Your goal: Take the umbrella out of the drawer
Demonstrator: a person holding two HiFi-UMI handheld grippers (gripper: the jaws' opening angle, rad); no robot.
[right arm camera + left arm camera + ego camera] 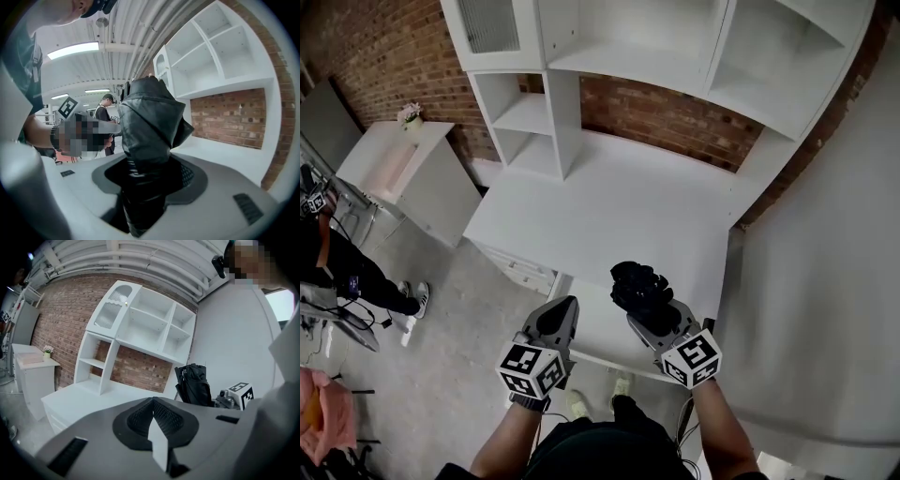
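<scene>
A black folded umbrella [637,284] stands up out of my right gripper [652,314], which is shut on its lower part above the white desk's [609,206] front edge. In the right gripper view the umbrella [147,122] fills the middle, and its ribbed handle sits between the pads of that gripper [145,187]. My left gripper [565,309] hovers just left of it, shut and holding nothing. The left gripper view shows its pads [140,420] pressed together, with the umbrella [193,385] and the right gripper's marker cube [239,394] off to the right. A pulled-out white drawer [595,337] lies under both grippers.
A white shelf unit [628,56] stands on the desk against a brick wall [666,117]. A low white cabinet [403,173] with a small plant [411,114] is at the left. A person [342,272] stands at the far left. A white wall [825,281] closes the right side.
</scene>
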